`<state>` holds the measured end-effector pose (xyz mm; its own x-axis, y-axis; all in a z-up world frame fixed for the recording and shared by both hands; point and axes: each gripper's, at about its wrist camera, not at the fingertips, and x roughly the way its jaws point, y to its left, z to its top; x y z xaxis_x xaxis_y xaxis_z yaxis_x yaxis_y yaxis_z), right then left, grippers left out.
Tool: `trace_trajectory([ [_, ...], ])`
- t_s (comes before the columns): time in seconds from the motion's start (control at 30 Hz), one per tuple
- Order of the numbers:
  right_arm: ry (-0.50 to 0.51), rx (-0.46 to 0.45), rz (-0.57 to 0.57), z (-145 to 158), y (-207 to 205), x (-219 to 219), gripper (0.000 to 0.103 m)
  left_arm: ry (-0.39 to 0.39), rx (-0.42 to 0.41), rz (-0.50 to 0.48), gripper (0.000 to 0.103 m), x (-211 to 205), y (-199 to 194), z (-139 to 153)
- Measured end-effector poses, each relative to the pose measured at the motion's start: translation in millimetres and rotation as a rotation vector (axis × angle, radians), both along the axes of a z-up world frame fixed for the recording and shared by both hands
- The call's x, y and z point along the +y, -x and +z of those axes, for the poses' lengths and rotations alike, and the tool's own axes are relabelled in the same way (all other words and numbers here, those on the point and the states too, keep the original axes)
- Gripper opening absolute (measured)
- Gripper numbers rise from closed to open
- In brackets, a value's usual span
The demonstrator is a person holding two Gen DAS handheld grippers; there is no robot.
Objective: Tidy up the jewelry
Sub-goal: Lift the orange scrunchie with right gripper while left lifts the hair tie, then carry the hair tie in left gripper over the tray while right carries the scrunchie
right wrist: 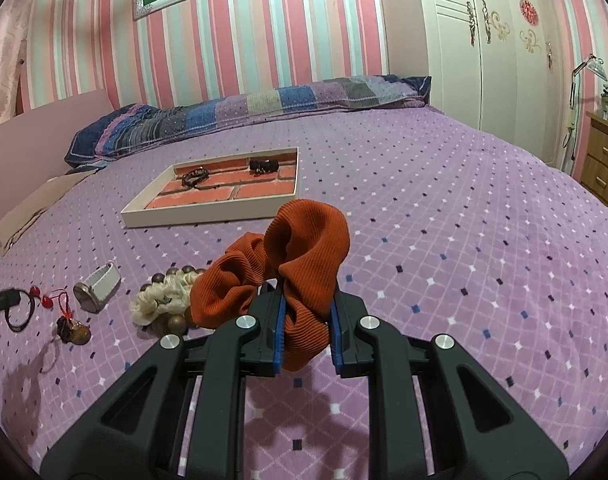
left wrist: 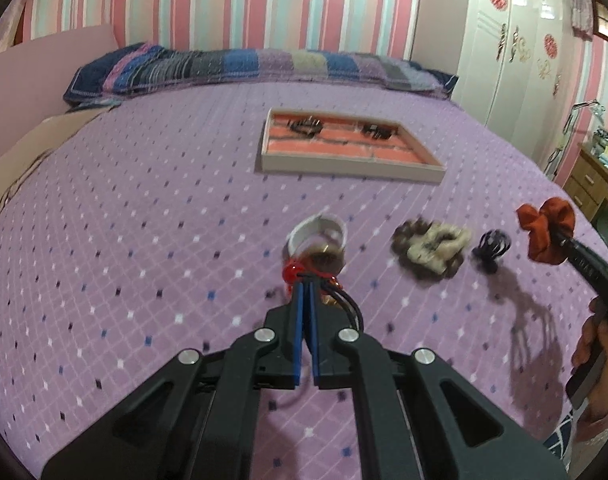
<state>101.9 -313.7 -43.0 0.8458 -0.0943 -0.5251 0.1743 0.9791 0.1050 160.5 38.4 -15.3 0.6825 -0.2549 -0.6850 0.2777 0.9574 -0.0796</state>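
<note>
While your left gripper (left wrist: 305, 280) is pinching fully closed on the red cord bracelet (left wrist: 294, 272), your right gripper (right wrist: 305, 312) is clamping the orange scrunchie (right wrist: 288, 264); ahead, the tray (left wrist: 343, 166) is waiting, and the thin cord is risking slipping free

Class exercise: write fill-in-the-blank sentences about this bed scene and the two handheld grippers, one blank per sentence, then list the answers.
1. The right gripper is shut on a rust-orange ____.
2. The tray lined with a brick pattern already holds ____ dark pieces of jewelry.
3. The left gripper is shut on a ____-coloured cord.
4. The black claw clip lies on the ____ bedspread.

Answers: scrunchie; two; red; purple
</note>
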Motion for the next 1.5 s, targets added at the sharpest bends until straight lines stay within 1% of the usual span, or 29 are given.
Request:
trace_trajectory([
  [0.1,0.003,0.008,0.005,-3.9,0.9,2.1,0.018,-0.022,0.019,0.022,0.004,8.1,1.4,-12.9],
  [0.2,0.004,0.011,0.006,-5.4,2.3,3.2,0.018,-0.039,0.018,0.04,0.004,16.0,3.0,-18.2],
  [0.3,0.003,0.015,0.004,-6.6,1.9,3.7,0.018,-0.042,0.014,0.055,0.004,22.8,2.0,-17.9],
  [0.5,0.008,0.018,0.006,-6.8,-0.6,4.9,0.018,-0.055,-0.021,0.087,0.004,30.6,-1.2,-13.8],
  [0.6,0.011,0.02,0.007,-7.0,-1.6,5.1,0.018,-0.027,-0.033,0.083,0.004,32.1,-4.6,-11.8],
  [0.97,0.015,0.02,-0.002,-6.6,-4.6,1.6,0.018,-0.003,-0.093,0.078,0.004,16.9,-16.4,1.8],
  [1.5,0.011,-0.003,-0.012,2.7,-16.4,-5.8,0.018,0.009,-0.218,0.057,0.004,-0.1,-26.8,45.7],
])
